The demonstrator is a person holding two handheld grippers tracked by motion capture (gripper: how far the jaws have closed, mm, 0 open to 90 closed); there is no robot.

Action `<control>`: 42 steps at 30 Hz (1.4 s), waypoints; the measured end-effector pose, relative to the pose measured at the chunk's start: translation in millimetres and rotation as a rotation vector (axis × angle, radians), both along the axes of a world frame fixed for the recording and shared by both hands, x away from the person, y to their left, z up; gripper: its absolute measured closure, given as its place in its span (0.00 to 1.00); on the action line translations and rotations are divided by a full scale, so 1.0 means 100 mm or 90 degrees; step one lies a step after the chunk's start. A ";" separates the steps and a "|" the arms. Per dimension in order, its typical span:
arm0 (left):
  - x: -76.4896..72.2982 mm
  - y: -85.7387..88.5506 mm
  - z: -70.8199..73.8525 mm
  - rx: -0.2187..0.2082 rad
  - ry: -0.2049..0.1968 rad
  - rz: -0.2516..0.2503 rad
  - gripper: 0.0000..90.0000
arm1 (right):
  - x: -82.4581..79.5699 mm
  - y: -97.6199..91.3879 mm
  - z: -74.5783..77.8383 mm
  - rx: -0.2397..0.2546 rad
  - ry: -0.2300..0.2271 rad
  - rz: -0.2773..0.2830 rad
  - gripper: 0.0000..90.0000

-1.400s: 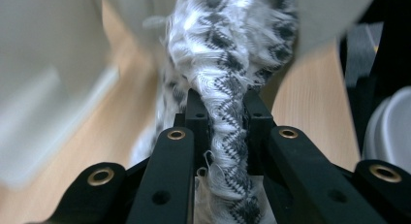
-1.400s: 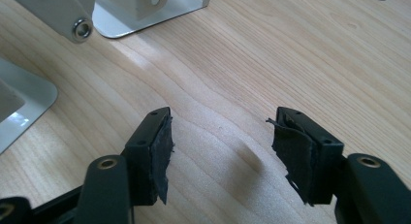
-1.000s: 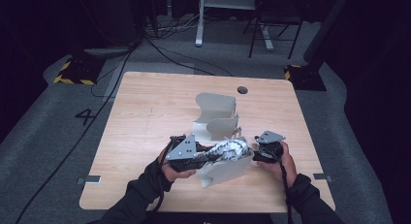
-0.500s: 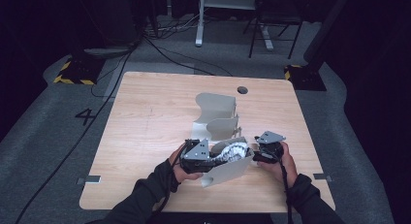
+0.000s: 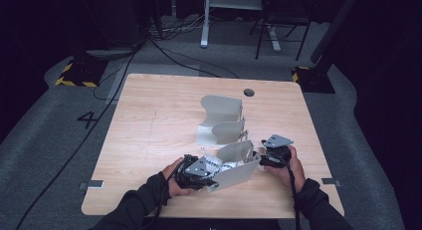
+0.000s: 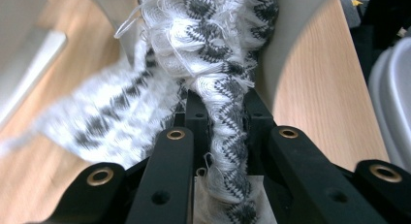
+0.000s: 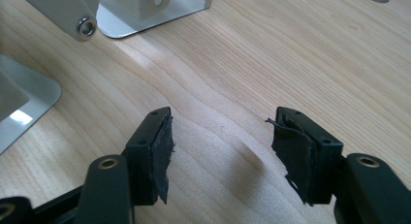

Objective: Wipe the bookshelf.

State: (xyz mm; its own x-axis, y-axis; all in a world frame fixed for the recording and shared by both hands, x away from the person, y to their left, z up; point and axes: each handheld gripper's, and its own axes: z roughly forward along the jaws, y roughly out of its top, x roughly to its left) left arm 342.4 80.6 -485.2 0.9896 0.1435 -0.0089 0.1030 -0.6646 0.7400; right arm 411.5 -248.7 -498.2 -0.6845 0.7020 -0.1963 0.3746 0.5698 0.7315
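While the left hand (image 5: pixel 174 180) lies low over the desk (image 5: pixel 149 135) near its front edge, the left gripper (image 5: pixel 201 171) has its jaws clamped on a white knit cloth with grey zigzags (image 6: pixel 220 69), frayed and bunched, which lies against a grey curved shell (image 5: pixel 238 168). Farther right, the right gripper (image 7: pixel 220 151) hangs just above bare wood, jaws apart with nothing between them.

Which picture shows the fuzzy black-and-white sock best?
The left gripper view: the sock is close up, its zigzag knit clear, pinched between the left hand-held gripper. The high view shows it small beside the grey stand. The right gripper view looks at wooden table.
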 end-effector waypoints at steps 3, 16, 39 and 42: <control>-0.02 0.03 0.03 -0.008 -0.009 0.008 0.87 | 0.00 0.00 0.00 -0.001 -0.001 0.001 0.44; -0.04 -0.10 0.62 -0.171 -0.092 0.001 0.87 | 0.00 0.01 0.00 -0.001 -0.003 0.001 0.44; 0.13 -0.36 0.32 -0.135 -0.040 -0.009 0.88 | 0.00 0.01 0.00 0.001 -0.002 0.002 0.44; 0.13 -0.38 0.24 -0.114 -0.029 -0.012 0.88 | 0.00 0.01 -0.01 0.003 -0.002 0.002 0.44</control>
